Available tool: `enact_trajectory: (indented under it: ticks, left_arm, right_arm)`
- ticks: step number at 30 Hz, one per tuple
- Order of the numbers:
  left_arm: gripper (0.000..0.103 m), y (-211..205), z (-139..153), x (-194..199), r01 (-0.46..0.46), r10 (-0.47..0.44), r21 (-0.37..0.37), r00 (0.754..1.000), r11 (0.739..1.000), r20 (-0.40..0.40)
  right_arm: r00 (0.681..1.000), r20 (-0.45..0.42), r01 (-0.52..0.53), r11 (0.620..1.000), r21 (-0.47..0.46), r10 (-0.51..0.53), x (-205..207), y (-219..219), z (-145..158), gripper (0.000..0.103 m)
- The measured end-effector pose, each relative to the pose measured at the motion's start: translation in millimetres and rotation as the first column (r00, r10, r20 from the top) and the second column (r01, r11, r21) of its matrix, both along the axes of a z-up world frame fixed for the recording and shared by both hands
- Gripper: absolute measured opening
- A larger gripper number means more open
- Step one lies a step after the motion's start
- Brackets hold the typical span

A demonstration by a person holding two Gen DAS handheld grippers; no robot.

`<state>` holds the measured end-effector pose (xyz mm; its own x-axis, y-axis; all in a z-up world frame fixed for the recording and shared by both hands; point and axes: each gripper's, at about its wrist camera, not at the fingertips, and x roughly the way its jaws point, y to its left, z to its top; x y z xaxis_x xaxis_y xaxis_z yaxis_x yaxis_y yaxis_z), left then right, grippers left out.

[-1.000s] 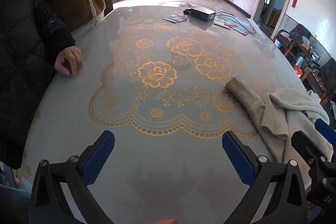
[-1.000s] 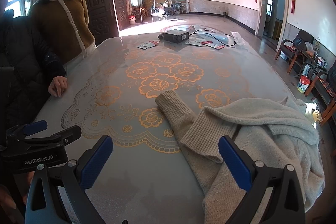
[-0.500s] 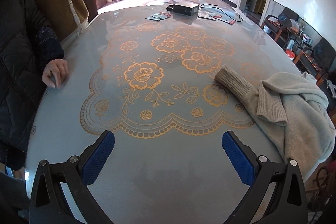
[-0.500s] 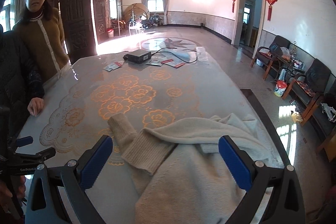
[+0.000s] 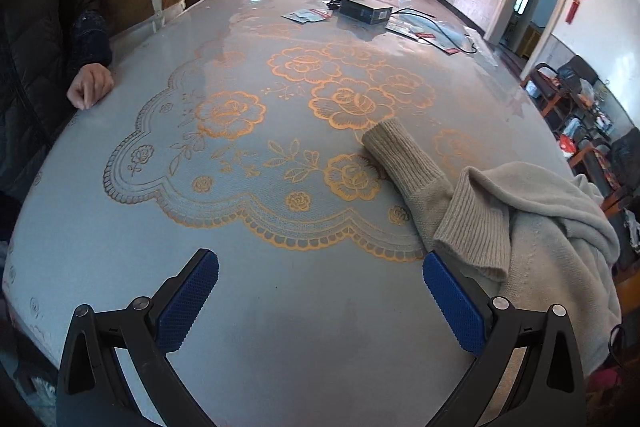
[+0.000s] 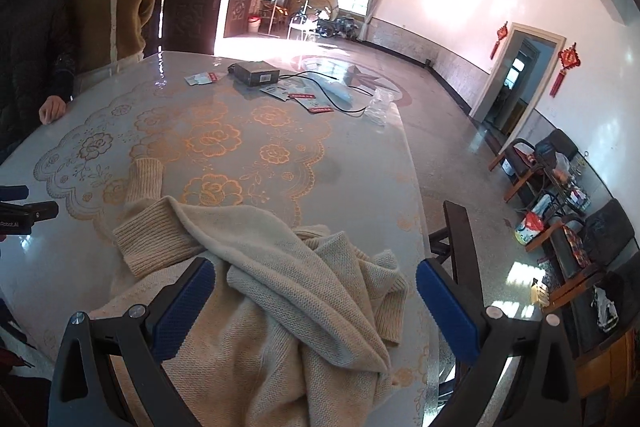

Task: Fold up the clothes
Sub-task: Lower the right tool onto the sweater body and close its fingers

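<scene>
A beige knit sweater (image 5: 532, 227) lies crumpled at the right side of the table (image 5: 120, 247), one sleeve (image 5: 396, 151) stretched out over the orange flower pattern. My left gripper (image 5: 320, 301) is open and empty above bare tabletop, left of the sweater. In the right wrist view the sweater (image 6: 280, 291) lies bunched near the table's right edge, directly under my right gripper (image 6: 316, 303), which is open and empty. The left gripper's tip (image 6: 24, 213) shows at the left edge of that view.
Two people stand at the table's left side; one rests a hand (image 5: 90, 87) on its edge. A black box (image 6: 256, 73), cables and papers lie at the far end. A dark chair (image 6: 460, 239) stands by the table's right edge.
My right gripper has swung right and now hangs over the bunched sweater near the table edge. My left gripper's view has shifted toward the sweater. The sweater has not moved.
</scene>
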<state>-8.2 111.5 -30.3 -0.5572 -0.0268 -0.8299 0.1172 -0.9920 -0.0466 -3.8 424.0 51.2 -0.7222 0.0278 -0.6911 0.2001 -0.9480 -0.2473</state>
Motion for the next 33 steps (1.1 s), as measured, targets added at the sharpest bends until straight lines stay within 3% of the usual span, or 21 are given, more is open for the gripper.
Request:
enact_trajectory:
  ticks: [2,4,9,17,24,33]
  left_arm:
    - [0.103,16.7,-0.5,3.0,-0.023,0.026,-0.095,0.999,0.995,0.031]
    - [0.103,27.4,3.6,7.0,-0.035,0.039,-0.137,0.999,0.990,0.023]
    - [0.103,52.1,28.1,10.9,0.003,-0.004,-0.073,1.000,0.997,-0.023]
    - [0.103,106.6,63.7,13.8,0.168,-0.175,-0.069,0.976,0.983,-0.127]
    - [0.103,92.2,69.7,13.1,0.260,-0.257,0.005,0.957,0.965,-0.132]
    - [0.103,82.6,74.2,36.2,0.328,-0.327,-0.018,0.934,0.945,-0.142]
  right_arm:
    - [1.000,0.011,-0.012,1.000,-0.002,0.012,-2.3,0.0,-2.9,0.103]
    - [1.000,0.014,0.005,1.000,-0.013,-0.005,-2.8,-1.6,-4.2,0.103]
    - [0.999,0.024,0.050,0.998,-0.042,-0.049,-3.9,-5.5,-7.2,0.103]
    - [0.990,0.039,0.138,0.988,-0.074,-0.135,1.1,-10.5,-8.0,0.103]
    - [0.950,0.026,0.313,0.948,-0.058,-0.312,34.5,-13.9,4.0,0.103]
    - [0.909,0.021,0.416,0.907,-0.064,-0.416,73.8,-30.3,9.6,0.103]
